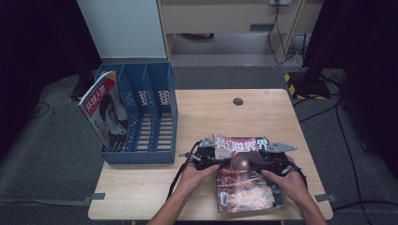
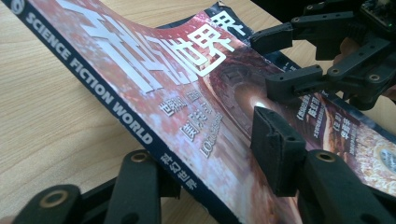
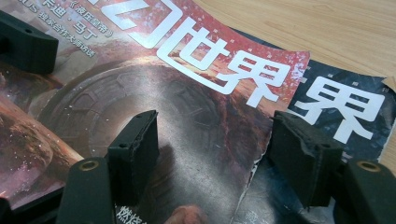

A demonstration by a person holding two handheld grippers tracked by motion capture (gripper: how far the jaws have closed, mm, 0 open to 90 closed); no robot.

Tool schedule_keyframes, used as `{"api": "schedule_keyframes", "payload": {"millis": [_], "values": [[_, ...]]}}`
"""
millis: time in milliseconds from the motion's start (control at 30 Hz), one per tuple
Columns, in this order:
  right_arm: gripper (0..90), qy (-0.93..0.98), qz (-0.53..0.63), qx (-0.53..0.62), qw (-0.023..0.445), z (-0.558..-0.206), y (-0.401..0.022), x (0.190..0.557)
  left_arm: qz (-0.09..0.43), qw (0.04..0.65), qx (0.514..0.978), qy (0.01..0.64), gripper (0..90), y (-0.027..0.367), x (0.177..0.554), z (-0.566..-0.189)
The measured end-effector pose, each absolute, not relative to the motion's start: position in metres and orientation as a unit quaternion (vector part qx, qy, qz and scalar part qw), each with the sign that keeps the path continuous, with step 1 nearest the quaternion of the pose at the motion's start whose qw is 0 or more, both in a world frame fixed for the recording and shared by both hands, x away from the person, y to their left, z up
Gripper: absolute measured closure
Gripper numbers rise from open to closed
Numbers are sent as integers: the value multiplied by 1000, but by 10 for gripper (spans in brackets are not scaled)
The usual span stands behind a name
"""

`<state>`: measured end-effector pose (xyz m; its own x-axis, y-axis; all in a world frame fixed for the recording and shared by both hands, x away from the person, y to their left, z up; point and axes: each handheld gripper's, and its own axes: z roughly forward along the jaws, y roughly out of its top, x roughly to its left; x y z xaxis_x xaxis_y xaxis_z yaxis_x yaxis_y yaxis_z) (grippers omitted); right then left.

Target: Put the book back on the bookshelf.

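A red science-fiction magazine [image 1: 244, 183] lies on top of a dark blue one [image 3: 345, 107] at the table's front middle. My left gripper [image 1: 221, 161] is at its spine side. In the left gripper view one jaw is under the lifted spine [image 2: 116, 102] and the other rests on the cover, with the left gripper [image 2: 219, 158] standing wide around that edge. My right gripper [image 1: 259, 161] [image 3: 215, 126] is open; both pads sit on the covers and the red cover's torn edge runs between them. It also appears across the magazine as the right gripper [image 2: 280, 58].
A blue three-slot file holder [image 1: 141, 117] stands at the table's left edge, with another magazine [image 1: 105, 112] upright in its leftmost slot. The wooden table [image 1: 211, 112] has a cable hole [image 1: 238, 101] near the back. Dark floor surrounds the table.
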<state>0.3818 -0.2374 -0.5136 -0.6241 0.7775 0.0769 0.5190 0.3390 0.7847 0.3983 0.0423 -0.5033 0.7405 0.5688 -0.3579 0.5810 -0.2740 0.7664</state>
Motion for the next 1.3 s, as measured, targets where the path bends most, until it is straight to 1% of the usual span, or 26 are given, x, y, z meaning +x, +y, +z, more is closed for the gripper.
{"api": "schedule_keyframes", "payload": {"millis": [167, 400, 733, 867, 1033, 1300], "values": [[326, 801, 412, 407, 152, -514, -239, 382, -20, 479, 800, 360, 452, 40, 400, -500], [326, 801, 414, 405, 153, -515, -239, 382, -20, 471, 801, 368, 440, 38, 411, -494], [324, 802, 413, 403, 154, -514, -239, 382, -18, 456, 806, 378, 358, 26, 428, -481], [324, 802, 413, 403, 154, -514, -239, 382, -11, 450, 807, 382, 357, 20, 432, -480], [322, 802, 413, 403, 154, -514, -238, 383, -4, 445, 809, 384, 385, 15, 436, -481], [317, 802, 413, 402, 152, -514, -238, 382, -28, 450, 798, 399, 406, 11, 442, -488]]}}
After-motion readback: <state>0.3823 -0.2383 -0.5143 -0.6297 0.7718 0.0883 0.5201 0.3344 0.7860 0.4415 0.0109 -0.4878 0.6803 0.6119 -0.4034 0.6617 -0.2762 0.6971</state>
